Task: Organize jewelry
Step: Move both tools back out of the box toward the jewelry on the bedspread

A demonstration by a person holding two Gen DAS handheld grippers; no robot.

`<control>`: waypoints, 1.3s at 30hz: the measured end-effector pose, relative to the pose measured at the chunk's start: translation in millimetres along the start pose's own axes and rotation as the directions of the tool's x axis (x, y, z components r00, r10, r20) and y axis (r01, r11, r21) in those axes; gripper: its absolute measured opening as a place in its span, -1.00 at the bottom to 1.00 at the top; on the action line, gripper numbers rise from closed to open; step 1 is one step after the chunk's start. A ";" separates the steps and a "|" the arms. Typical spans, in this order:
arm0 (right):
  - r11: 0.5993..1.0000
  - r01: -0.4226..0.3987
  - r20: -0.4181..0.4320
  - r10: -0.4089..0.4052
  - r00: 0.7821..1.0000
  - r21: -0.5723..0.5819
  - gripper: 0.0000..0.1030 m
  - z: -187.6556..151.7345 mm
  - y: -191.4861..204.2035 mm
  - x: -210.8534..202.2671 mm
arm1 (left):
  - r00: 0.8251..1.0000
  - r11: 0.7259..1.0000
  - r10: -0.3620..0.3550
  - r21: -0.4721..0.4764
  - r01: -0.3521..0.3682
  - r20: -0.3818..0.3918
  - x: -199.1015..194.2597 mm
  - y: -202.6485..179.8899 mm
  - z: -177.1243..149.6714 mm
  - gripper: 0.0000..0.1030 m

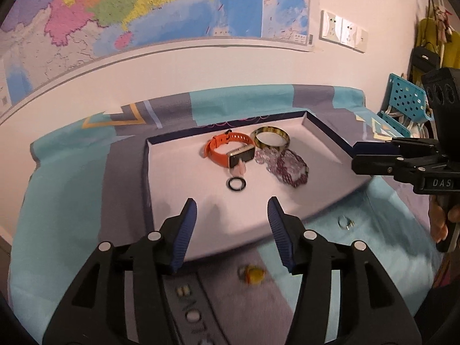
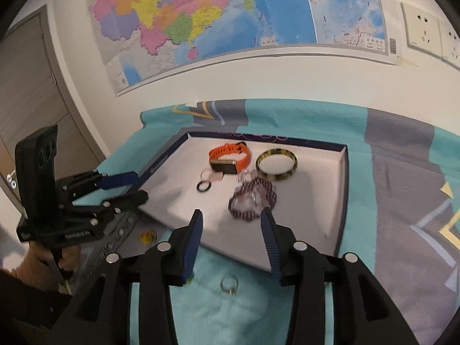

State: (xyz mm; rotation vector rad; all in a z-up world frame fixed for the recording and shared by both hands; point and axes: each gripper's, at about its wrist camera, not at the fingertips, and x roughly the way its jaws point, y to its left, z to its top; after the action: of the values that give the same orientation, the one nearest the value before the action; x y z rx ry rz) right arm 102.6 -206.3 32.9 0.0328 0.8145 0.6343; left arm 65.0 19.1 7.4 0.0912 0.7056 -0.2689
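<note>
A white tray [image 1: 178,178] with a dark blue rim lies on the cloth. In it are an orange watch [image 1: 227,149], a mottled bangle [image 1: 270,139], a purple bead bracelet [image 1: 290,169] and a black ring [image 1: 237,184]. A silver ring [image 1: 345,222] and a yellow-stoned ring [image 1: 253,276] lie on the cloth in front of the tray. My left gripper [image 1: 232,201] hovers open over the tray's near edge, nothing between its fingers. My right gripper [image 2: 231,212] is open and empty just short of the bead bracelet [image 2: 253,198], above the silver ring [image 2: 229,284].
A teal and grey patterned cloth [image 2: 402,172] covers the surface against a white wall with a large map [image 1: 172,5]. A blue perforated basket [image 1: 408,100] stands at the far right. A grey door [image 2: 28,100] is at the left. A hand [image 2: 43,258] grips the left tool.
</note>
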 end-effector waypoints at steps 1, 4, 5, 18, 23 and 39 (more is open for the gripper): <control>1.000 0.006 -0.004 -0.006 1.000 -0.005 -0.19 -4.4 1.5 -2.6 | 1.000 1.000 -0.001 0.000 0.001 0.002 -3.6 0.4 -3.9 0.02; 1.000 0.013 -0.027 -0.013 1.000 -0.009 -0.19 -19.0 4.1 -5.5 | 1.000 1.000 -0.006 0.001 0.006 -0.009 -11.6 1.2 -17.6 0.03; 1.000 0.019 -0.040 -0.019 0.999 -0.011 -0.19 -24.6 5.1 -4.7 | 1.000 1.000 -0.008 0.005 0.008 -0.016 -12.5 0.3 -21.6 0.03; 0.998 -0.052 -0.126 0.047 0.991 -0.038 -0.20 -52.8 40.8 17.9 | 0.995 0.999 -0.029 0.028 0.032 -0.099 -3.5 -13.8 -51.4 0.04; 0.997 -0.044 -0.146 0.035 0.989 -0.061 -0.20 -55.5 51.9 27.0 | 0.991 1.000 -0.024 0.017 0.027 -0.135 7.9 -14.2 -51.8 0.01; 0.994 -0.016 -0.172 -0.002 0.985 -0.104 -0.17 -53.2 66.1 47.2 | 0.984 0.999 -0.046 -0.015 0.044 -0.174 23.2 -14.6 -47.1 -0.30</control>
State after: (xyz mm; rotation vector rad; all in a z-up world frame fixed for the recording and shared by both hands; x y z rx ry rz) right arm 56.2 -138.1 -18.3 -0.1161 0.9464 0.6928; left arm 48.4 8.3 -43.3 0.0887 0.8836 -0.3028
